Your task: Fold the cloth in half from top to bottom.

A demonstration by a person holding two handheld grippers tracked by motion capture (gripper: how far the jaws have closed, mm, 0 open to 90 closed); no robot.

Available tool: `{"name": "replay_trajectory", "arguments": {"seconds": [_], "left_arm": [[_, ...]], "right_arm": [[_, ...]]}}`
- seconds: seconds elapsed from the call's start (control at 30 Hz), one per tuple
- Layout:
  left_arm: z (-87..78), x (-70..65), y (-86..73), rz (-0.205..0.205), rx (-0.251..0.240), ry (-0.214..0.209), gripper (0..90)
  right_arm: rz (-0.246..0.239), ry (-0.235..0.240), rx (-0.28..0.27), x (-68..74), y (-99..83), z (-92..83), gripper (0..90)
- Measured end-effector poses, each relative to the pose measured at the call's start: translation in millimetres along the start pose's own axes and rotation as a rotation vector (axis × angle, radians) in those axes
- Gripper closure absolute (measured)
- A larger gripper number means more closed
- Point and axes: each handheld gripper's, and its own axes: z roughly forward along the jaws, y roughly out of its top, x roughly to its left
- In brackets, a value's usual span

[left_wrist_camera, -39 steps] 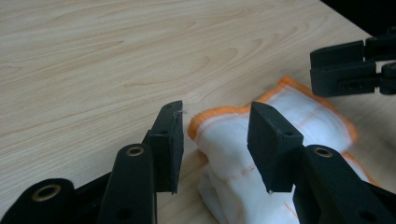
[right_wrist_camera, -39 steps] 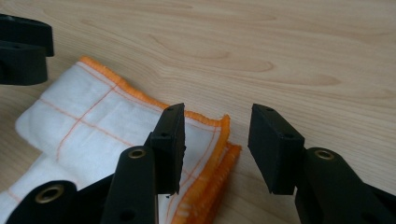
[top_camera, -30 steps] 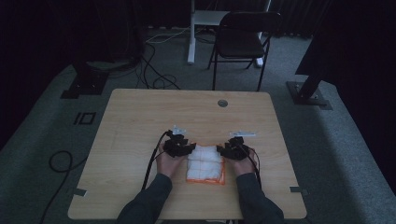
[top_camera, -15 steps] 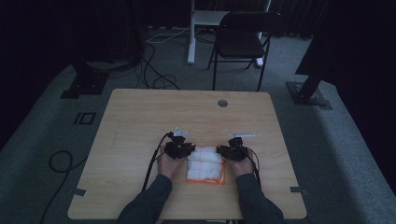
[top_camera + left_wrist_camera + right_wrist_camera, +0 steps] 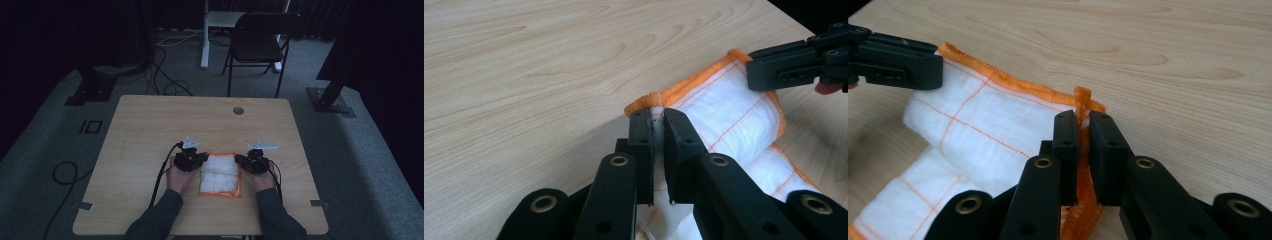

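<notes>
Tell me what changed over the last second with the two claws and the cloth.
Both sets of jaws have just been closing. The left claw now pinches one far corner of the white cloth with orange hem, and the right claw pinches the other far corner, hem bunched between its jaws. Neither hand visibly shifted. The cloth lies folded in the same spot on the wooden table, not lifted.

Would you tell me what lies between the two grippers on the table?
The white orange-edged cloth spans between the left gripper and right gripper, clearest in the high view.
</notes>
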Motion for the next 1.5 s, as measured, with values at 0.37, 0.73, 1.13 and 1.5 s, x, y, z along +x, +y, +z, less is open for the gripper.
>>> {"name": "replay_trajectory", "arguments": {"seconds": [0.37, 0.73, 1.13, 1.5], "left_arm": [[-14.6, -6.5, -12.8, 0.004, -0.025, -0.014, 83.3], [-22.9, -4.3, -23.8, -0.008, -0.021, -0.016, 83.6], [-28.9, -8.2, -28.2, -0.021, -0.021, -0.028, 82.7], [-16.5, -6.1, 2.5, -0.034, -0.054, 0.004, 62.4]], "right_arm": [[-0.011, 0.026, -0.038, 5.4, -17.4, -14.5, 82.3], [-0.021, 0.032, -0.046, 5.6, -23.8, -21.9, 82.5], [-0.045, 0.035, -0.050, 7.5, -28.2, -24.6, 83.3], [-0.089, 0.031, -0.054, 11.0, -30.6, -26.2, 83.7]]}}
